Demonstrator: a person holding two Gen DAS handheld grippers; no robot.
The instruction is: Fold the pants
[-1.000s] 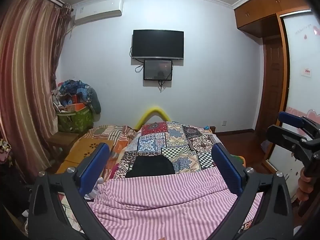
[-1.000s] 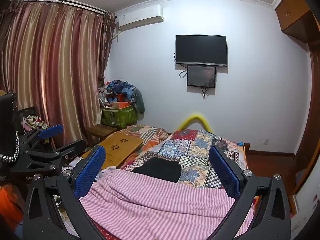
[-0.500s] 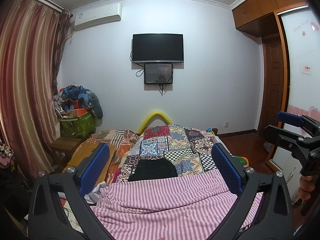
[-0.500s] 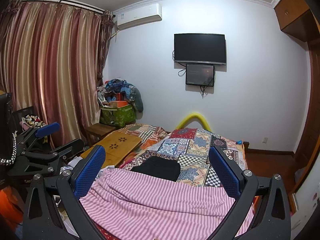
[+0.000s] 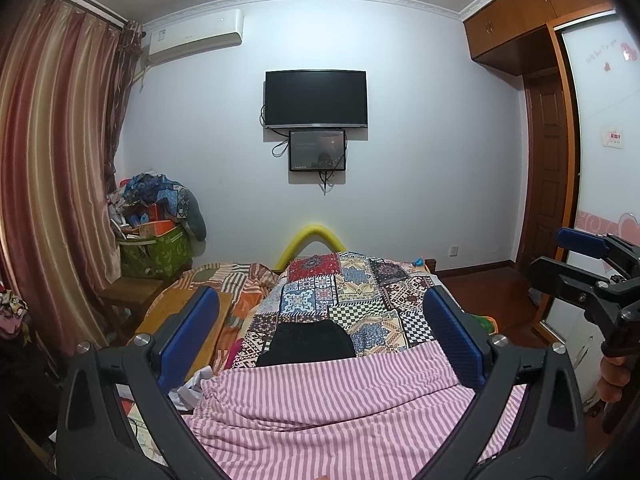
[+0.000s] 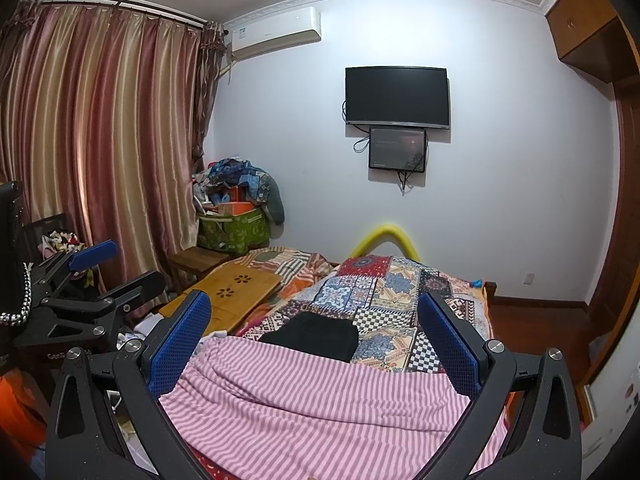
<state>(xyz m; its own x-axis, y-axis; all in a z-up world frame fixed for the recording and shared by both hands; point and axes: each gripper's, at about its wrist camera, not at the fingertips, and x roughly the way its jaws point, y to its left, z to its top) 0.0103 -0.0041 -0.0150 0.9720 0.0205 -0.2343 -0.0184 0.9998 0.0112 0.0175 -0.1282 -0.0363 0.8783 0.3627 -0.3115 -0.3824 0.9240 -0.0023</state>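
A black folded garment, the pants [image 5: 306, 343], lies on the patchwork bedspread [image 5: 352, 292] beyond a pink striped sheet [image 5: 340, 412]; it also shows in the right wrist view [image 6: 314, 335]. My left gripper [image 5: 324, 344] is open and empty, held well above the near end of the bed. My right gripper [image 6: 316, 344] is open and empty too, level beside it. Each gripper shows in the other's view, the right one [image 5: 580, 264] at the right edge and the left one [image 6: 100, 272] at the left.
A wooden lap tray [image 6: 236, 288] lies on the bed's left side. A green box piled with clothes [image 6: 236, 216] stands in the corner by the curtains [image 6: 100, 152]. A TV [image 5: 316, 98] hangs on the far wall. A wardrobe [image 5: 600, 160] is at right.
Both grippers have tilted slightly downward and steadied; the room sits a little higher in view. Nothing was grasped and the pants have not moved.
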